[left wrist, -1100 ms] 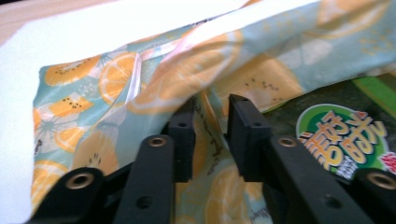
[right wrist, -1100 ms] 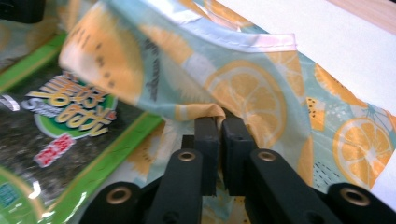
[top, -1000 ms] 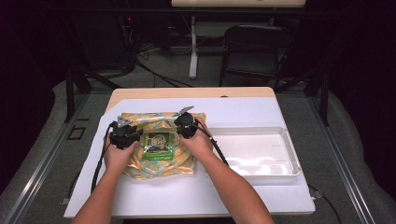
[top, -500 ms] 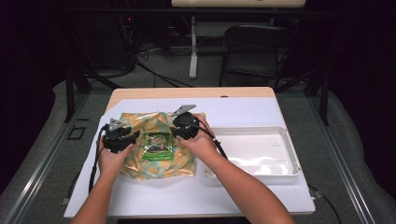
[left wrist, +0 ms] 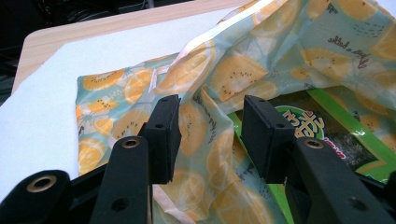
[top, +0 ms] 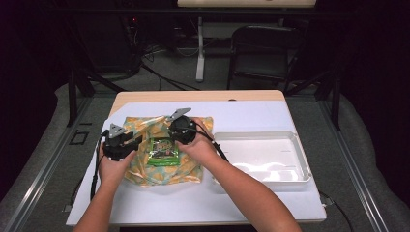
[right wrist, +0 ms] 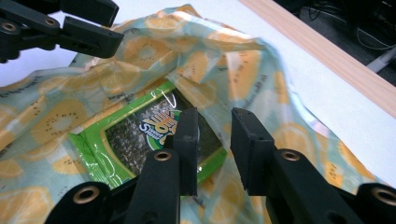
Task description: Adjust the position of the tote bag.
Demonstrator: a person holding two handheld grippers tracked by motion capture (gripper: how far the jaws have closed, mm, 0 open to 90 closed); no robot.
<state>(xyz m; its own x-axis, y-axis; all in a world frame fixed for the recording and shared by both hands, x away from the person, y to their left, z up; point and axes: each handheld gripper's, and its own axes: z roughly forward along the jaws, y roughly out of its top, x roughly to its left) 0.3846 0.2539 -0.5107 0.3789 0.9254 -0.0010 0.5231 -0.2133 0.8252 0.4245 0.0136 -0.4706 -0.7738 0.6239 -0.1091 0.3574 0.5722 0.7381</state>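
Note:
A soft bag [top: 145, 169] printed with orange slices lies on the white mat, and a green snack packet [top: 163, 151] shows in its open middle. My left gripper [top: 128, 140] hovers at the bag's left side. Its jaws [left wrist: 212, 116] stand open and have widened in the last second. A raised fold of the bag [left wrist: 201, 116] runs between the pads without being pressed. My right gripper [top: 178, 135] is over the packet's top right corner. Its jaws [right wrist: 215, 126] have just been closing and are open, with the bag's flap [right wrist: 210, 88] and the packet [right wrist: 140, 140] below them.
An empty white tray [top: 302, 169] stands to the right of the bag, close to my right forearm. The white mat [top: 241, 203] covers most of the wooden table [top: 203, 95]. The left gripper [right wrist: 70, 28] shows at the top left of the right gripper view.
Both hands have lifted a little. The left gripper has drifted left, away from the packet, and the right gripper has shifted slightly left. The bag's top edge is more rumpled and raised.

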